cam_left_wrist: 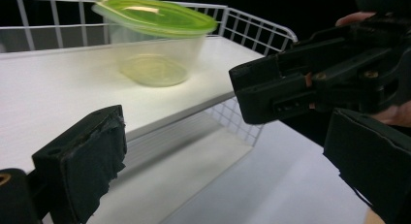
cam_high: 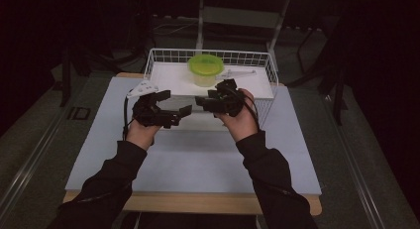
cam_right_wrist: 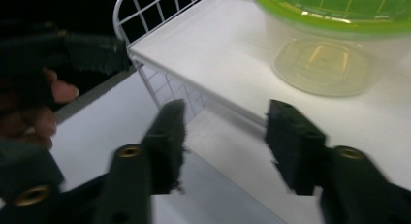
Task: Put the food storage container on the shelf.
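Note:
A clear plastic tub with a green lid [cam_high: 205,69] stands on a white shelf board [cam_high: 168,79] laid across a white wire basket [cam_high: 159,53]. In the left gripper view the tub [cam_left_wrist: 155,44] is at the far side of the board; in the right gripper view the tub [cam_right_wrist: 334,40] is just ahead. My left gripper [cam_high: 174,102] is held in front of the basket, open and holding nothing [cam_left_wrist: 228,136]. My right gripper [cam_high: 210,99] hovers beside it at the board's front edge, also open with nothing between its jaws [cam_right_wrist: 225,136]. The two grippers face each other, a short gap apart.
The basket stands at the back of a white table top [cam_high: 198,159] with a wooden front edge [cam_high: 198,203]. A thin white object [cam_high: 241,73] lies on the board to the right of the tub. Dark floor and metal frames surround the table.

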